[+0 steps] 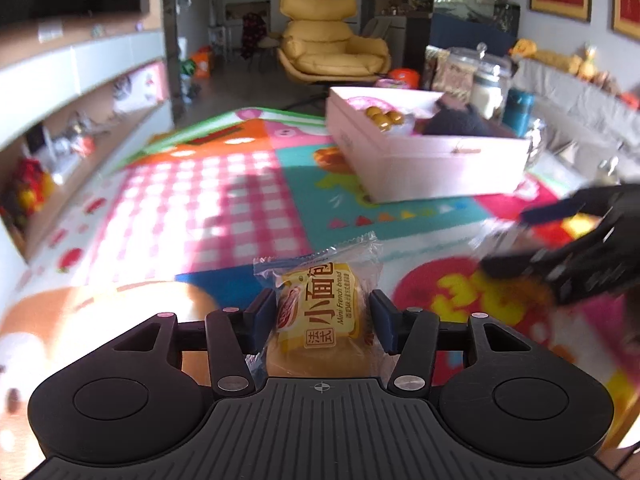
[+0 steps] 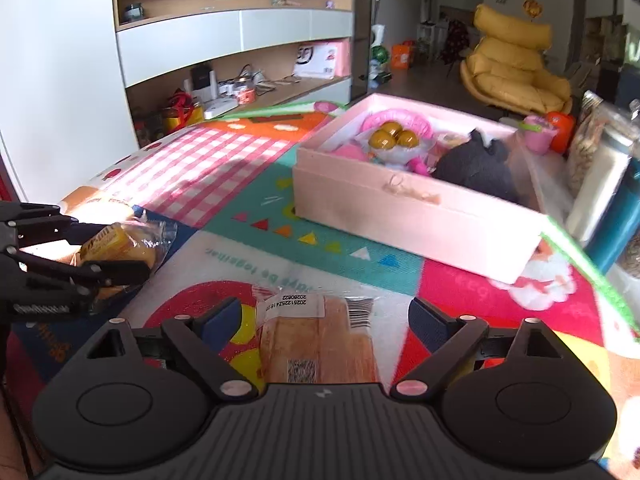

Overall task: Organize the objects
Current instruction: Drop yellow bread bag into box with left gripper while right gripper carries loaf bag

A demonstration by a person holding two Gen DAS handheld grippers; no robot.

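While left tongs (image 1: pixel 320 316) pinch wrapped bread (image 1: pixel 320 312), right tongs (image 2: pixel 326 316) gape near the box (image 2: pixel 400 216).

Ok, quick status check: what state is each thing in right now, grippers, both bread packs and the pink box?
Left gripper: shut on the mini French bread pack.
Mini French bread pack: sealed, clamped between the pads.
Right gripper: open, pads clear of the pack.
Sliced bread pack: sealed, lying on the play mat between the open fingers.
Pink box: lid off, toys and gold balls inside.
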